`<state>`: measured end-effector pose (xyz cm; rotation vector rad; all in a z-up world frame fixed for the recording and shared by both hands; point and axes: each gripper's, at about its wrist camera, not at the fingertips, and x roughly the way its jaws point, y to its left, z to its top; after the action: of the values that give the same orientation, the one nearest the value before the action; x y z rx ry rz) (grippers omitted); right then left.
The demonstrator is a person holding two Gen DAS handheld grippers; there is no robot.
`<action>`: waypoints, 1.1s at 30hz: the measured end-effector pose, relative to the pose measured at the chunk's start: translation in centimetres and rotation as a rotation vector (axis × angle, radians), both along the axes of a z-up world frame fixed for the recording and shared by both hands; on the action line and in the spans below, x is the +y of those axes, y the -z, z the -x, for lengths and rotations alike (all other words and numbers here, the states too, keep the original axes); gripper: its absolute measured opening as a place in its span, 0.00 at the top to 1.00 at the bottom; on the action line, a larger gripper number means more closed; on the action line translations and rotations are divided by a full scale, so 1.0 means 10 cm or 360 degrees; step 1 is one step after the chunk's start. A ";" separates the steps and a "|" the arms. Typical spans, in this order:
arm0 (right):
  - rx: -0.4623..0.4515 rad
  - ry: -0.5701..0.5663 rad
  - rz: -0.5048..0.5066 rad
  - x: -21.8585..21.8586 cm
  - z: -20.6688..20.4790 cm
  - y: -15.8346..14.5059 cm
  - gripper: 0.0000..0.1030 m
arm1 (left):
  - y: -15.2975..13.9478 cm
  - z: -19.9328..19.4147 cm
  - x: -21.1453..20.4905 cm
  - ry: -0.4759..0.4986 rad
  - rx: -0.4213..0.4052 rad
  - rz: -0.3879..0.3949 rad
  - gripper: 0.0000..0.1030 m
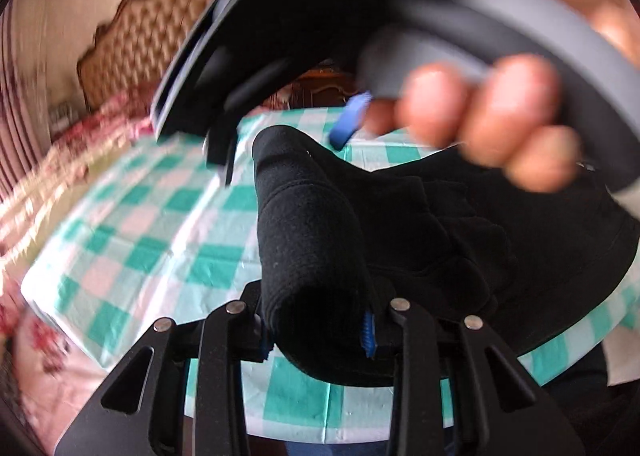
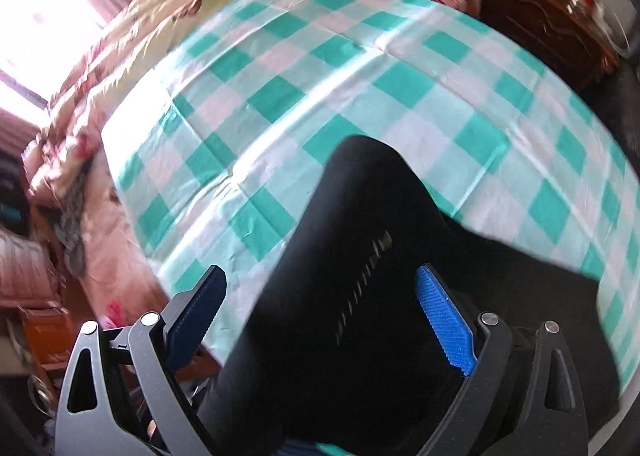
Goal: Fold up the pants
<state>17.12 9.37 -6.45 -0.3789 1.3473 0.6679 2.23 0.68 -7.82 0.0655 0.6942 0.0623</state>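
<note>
Black pants (image 1: pixel 460 224) lie bunched on the green-and-white checkered cloth (image 1: pixel 152 224). My left gripper (image 1: pixel 320 332) is shut on a thick fold of the pants and holds it up over the table's near edge. The right gripper (image 1: pixel 348 124), held in a hand, passes close in front of the left camera, blurred. In the right wrist view my right gripper (image 2: pixel 324 296) is open, its blue pads (image 2: pixel 444 320) wide apart. A strip of the black pants (image 2: pixel 352 256) runs between the fingers without being pinched.
The checkered cloth (image 2: pixel 340 68) covers the table. A bed with a floral quilt (image 2: pixel 104 68) and a tufted headboard (image 1: pixel 148 36) stands behind. A dark wooden cabinet (image 2: pixel 540 16) is at the far right. A bright window (image 2: pixel 36 16) is on the left.
</note>
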 end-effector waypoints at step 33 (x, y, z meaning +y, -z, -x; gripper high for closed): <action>0.0120 0.0570 -0.1143 -2.91 -0.15 -0.78 0.75 | -0.51 -0.10 -1.49 0.0480 -0.0286 -0.0251 0.70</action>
<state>18.60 -19.74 1.36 0.4583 1.1161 0.8131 3.24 -14.18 -2.68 0.3111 0.4929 -0.1652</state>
